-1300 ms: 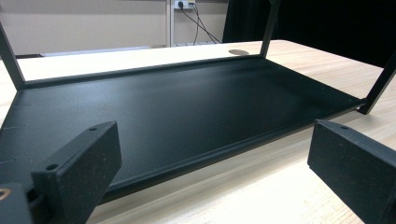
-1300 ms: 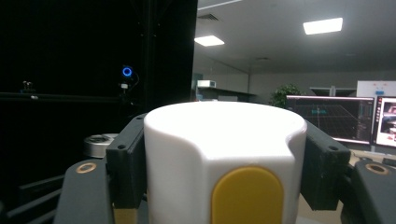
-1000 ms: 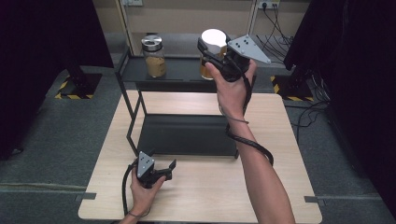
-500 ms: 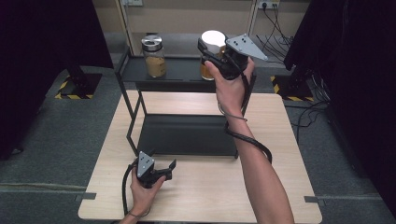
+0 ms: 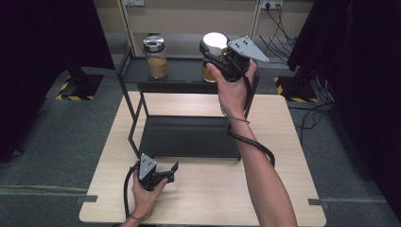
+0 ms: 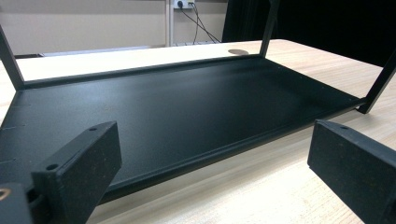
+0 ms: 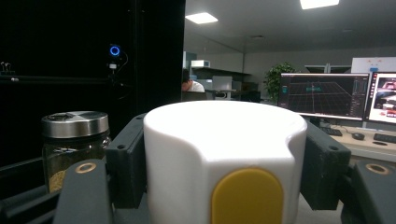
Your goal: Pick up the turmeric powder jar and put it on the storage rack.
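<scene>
right gripper (image 5: pixel 213 53): clamped on white-lidded amber jar (image 5: pixel 213 42), body mostly hidden | left gripper (image 5: pixel 171 171): jaws apart, empty, near table's front edge

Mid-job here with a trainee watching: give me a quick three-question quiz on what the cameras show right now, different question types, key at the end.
1. True or false: the left gripper is shut on the black metal two-tier rack.
2. What is the right gripper clamped on?
A. the glass jar with the silver metal lid
B. the white-lidded container with a yellow oval mark
C. a rack post
3. Fill in: the glass jar stands on the rack's ____ shelf.

Key:
1. False. Its fingers stand apart over the light wooden table, in front of the lower shelf.
2. B. The fingers press both sides of the white lid.
3. Top.
</scene>
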Motion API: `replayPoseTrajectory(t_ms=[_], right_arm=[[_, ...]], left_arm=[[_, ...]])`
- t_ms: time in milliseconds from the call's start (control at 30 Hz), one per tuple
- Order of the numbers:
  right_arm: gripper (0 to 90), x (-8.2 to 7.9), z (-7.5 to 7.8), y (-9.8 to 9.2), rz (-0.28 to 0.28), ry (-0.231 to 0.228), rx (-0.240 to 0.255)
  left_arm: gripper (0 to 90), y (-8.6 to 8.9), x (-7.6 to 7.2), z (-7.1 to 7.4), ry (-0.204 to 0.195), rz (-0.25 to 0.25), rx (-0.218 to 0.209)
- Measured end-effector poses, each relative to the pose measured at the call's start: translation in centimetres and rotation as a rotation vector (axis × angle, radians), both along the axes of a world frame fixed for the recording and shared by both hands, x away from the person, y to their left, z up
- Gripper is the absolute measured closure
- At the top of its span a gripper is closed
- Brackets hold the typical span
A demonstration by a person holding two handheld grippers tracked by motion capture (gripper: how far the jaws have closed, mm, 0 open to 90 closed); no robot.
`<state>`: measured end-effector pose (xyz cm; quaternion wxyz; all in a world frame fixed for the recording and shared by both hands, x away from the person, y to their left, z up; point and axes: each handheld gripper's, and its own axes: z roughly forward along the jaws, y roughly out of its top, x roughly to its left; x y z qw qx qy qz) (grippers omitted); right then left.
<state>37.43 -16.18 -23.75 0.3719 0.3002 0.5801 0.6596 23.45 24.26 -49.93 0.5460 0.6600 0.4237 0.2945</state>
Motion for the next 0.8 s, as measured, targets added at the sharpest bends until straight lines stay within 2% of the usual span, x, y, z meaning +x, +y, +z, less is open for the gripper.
replayPoseTrajectory(t_ms=[200, 800], right_arm=[[30.9, 0.1, -0.2, -0.25, 0.006, 0.001, 0.017], [30.4, 0.25, -0.15, -0.4, 0.019, 0.006, 0.019]], left_arm=[[2.2, 0.0, 0.02, 0.02, 0.001, -0.001, 0.001], [2.3, 0.01, 0.02, 0.02, 0.001, -0.001, 0.0]])
